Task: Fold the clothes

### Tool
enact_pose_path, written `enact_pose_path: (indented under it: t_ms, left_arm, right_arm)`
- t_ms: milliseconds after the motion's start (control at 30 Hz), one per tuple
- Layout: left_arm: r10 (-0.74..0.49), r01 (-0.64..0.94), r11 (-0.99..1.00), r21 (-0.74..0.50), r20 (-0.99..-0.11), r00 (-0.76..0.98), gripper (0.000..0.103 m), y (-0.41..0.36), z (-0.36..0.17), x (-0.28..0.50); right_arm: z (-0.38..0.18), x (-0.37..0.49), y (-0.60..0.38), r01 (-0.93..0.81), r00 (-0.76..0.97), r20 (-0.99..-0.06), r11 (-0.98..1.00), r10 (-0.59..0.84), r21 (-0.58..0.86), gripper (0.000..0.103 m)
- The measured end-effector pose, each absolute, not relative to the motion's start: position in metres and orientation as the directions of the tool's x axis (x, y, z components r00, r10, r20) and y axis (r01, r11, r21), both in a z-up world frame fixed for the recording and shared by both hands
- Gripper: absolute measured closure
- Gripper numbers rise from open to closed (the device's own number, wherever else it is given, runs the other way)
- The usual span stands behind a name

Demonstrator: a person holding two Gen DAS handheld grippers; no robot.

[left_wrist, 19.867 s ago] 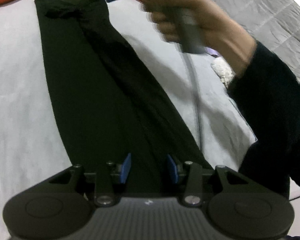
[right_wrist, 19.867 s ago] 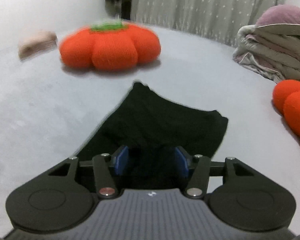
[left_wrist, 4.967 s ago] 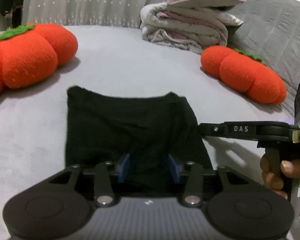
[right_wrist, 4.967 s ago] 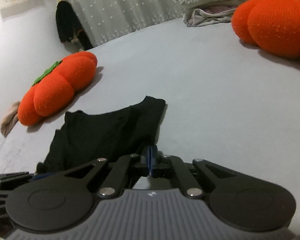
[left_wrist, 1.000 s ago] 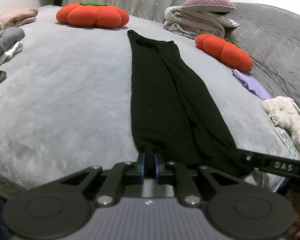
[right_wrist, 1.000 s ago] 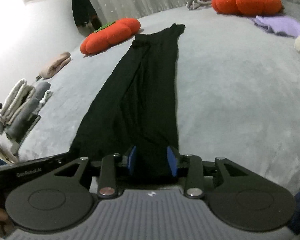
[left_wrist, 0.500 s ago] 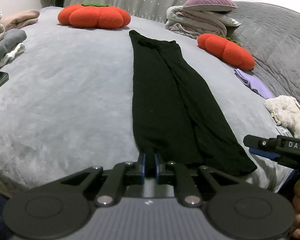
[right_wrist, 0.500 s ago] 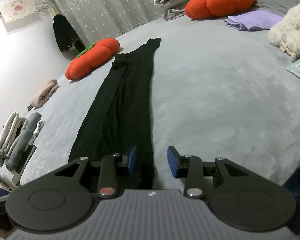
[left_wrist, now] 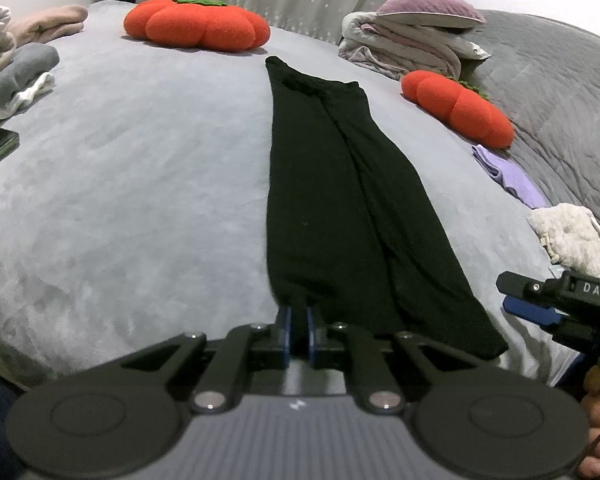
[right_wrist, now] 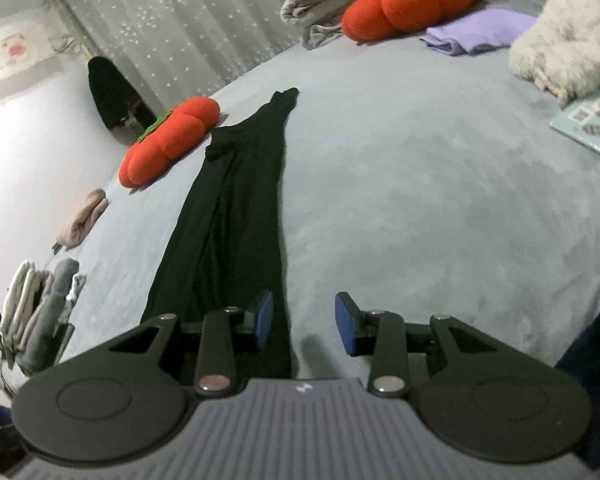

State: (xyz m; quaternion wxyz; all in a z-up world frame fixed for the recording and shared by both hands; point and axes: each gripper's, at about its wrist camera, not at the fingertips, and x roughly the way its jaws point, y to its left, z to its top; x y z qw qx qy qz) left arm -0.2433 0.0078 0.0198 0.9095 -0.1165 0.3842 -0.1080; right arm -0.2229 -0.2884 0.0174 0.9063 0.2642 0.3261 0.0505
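The long black pants (left_wrist: pixel 332 200) lay flat on the bed (left_wrist: pixel 140 184). The left tongs (left_wrist: pixel 298 334) pinched the pants' near end. The right tongs (right_wrist: pixel 304 322) were wide open beside the pants, holding nothing.

Soft, even indoor light, a little dim and cool. Brightness washes out the white wall (right_wrist: pixel 28 168) on the right wrist view. Shadows are faint. Both fisheye views bow the bed (left_wrist: pixel 140 168) strongly toward dark corners; distant detail is soft and grainy.
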Motion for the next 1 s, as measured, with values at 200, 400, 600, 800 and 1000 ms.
enact_pose_path:
  t_ms: [200, 400, 600, 800, 1000]
  left_arm:
    - [-0.3, 0.117, 0.946, -0.301, -0.683, 0.666, 0.091, 0.022, 0.026, -0.255]
    - [-0.31, 0.056, 0.924, -0.379, -0.655, 0.689, 0.063, 0.049, 0.032, -0.255]
    - [-0.338, 0.064, 0.913, -0.403, -0.656, 0.675, 0.062, 0.04, 0.026, -0.248]
    - [-0.333, 0.1, 0.925, -0.367, -0.657, 0.676, 0.063, 0.018, 0.026, -0.245]
    - [-0.322, 0.098, 0.931, -0.351, -0.666, 0.673, 0.063, 0.013, 0.025, -0.244]
  right_arm:
    - [0.019, -0.225, -0.302, 0.097, 0.785, -0.553, 0.825, 0.28, 0.556, 0.062]
    - [0.018, -0.228, -0.313, 0.082, 0.767, -0.562, 0.821, 0.31, 0.565, 0.051]
    - [0.008, -0.222, -0.322, 0.082, 0.73, -0.547, 0.742, 0.41, 0.665, 0.05]
    - [0.01, -0.222, -0.309, 0.017, 0.699, -0.557, 0.768, 0.449, 0.64, 0.05]
    - [0.007, -0.228, -0.302, -0.006, 0.685, -0.554, 0.763, 0.474, 0.646, 0.051]
